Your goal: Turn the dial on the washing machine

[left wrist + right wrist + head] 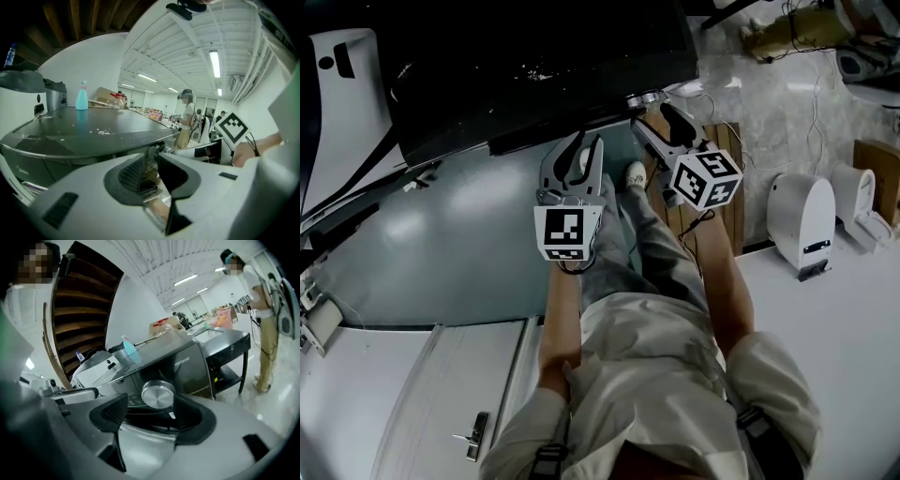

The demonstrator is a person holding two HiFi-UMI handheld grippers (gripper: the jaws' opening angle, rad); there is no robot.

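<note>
The washing machine point(534, 56) is dark, with a glossy top, and fills the upper head view. Its round silver dial point(158, 394) sits on the front panel; in the head view the dial point(645, 97) shows at the panel's right end. My right gripper point(157, 411) is open, its two black pads level with the dial and either side of it, not pressed on it. In the head view my right gripper point(652, 114) points at that corner. My left gripper point(589, 141) hangs lower left of it, jaws a narrow gap apart and holding nothing. From the left gripper point(151, 171) the machine's top point(93, 131) is seen from below.
A blue spray bottle point(82, 96) stands on the machine's top. White appliances point(800, 220) stand on the floor to the right, and a white unit point(347, 103) stands at the left. A person point(262, 310) stands beside a metal table point(229, 343); another person point(187, 117) stands farther off.
</note>
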